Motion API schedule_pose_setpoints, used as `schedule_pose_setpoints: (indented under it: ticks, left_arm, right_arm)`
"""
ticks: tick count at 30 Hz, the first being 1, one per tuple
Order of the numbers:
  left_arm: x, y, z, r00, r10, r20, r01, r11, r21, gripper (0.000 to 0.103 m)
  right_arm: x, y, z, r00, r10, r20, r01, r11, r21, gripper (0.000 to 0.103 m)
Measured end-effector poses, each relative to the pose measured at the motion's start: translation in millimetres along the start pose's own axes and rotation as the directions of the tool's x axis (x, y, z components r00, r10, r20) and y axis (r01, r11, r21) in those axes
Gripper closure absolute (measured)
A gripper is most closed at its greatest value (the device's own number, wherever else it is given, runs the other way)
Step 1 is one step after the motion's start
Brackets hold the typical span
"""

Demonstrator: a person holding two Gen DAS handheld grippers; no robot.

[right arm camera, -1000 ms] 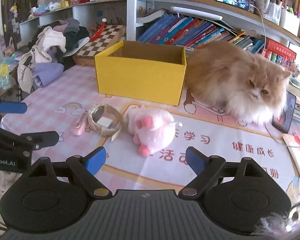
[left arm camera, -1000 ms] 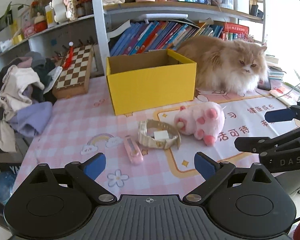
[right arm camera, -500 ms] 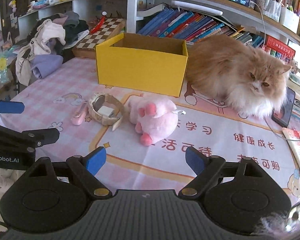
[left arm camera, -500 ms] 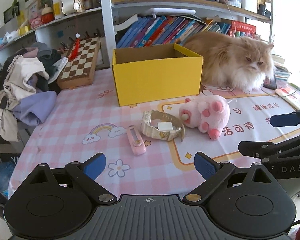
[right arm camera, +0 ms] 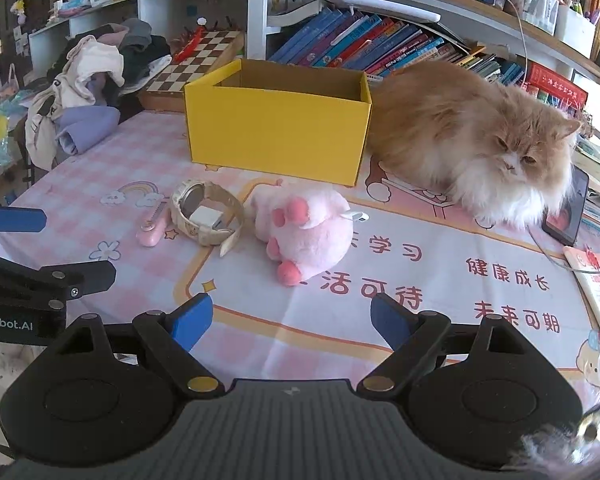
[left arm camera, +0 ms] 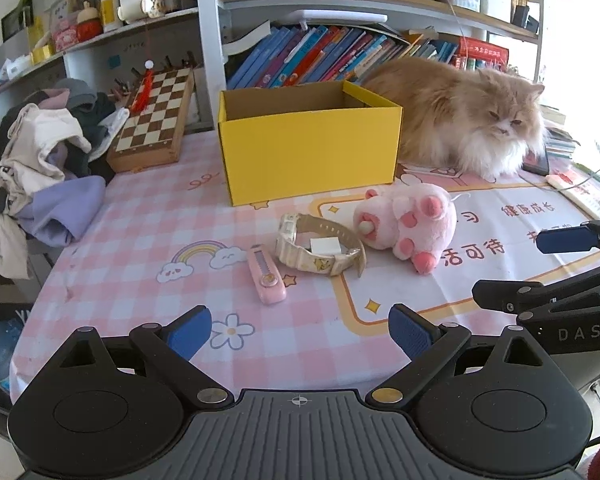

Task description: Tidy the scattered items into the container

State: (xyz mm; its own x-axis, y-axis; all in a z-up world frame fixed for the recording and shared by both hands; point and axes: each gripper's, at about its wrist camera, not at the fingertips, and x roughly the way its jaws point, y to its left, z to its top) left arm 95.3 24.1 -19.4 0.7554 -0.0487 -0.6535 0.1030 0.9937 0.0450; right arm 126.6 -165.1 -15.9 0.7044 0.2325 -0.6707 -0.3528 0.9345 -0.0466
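One box [left arm camera: 312, 156], one plush [left arm camera: 408, 222], one watch [left arm camera: 320, 248], one cat [left arm camera: 460, 120].

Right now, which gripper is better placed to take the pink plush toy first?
Right, probably. The plush toy lies almost straight ahead of the open right gripper; from the left gripper it sits off to the right, behind the watch.

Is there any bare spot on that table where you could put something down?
Yes: the near strip of tablecloth between the pink plush and the table's front edge is bare, as is the checked corner left of the yellow box. It is crowded around the watch, pink clip and cat.
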Motion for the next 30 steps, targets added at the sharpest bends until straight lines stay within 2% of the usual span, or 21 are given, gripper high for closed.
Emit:
schedule_pose_setpoints:
  ticks: [17, 30]
  left_arm:
    - [11.5, 8.7, 2.0, 0.999, -0.015, -0.037, 0.013, 0.999, -0.034, 0.006]
    - [17.3, 5.1, 3.0, 0.999, -0.012, -0.040, 0.011, 1.000, -0.015, 0.006]
  right_arm:
    - [7.7, 2.5, 5.7, 1.000, -0.005, -0.014, 0.005, 1.000, -0.003, 0.017]
    - [17.0, -1.6, 8.2, 0.999, -0.002, -0.036, 0.002, 1.000, -0.001, 0.018]
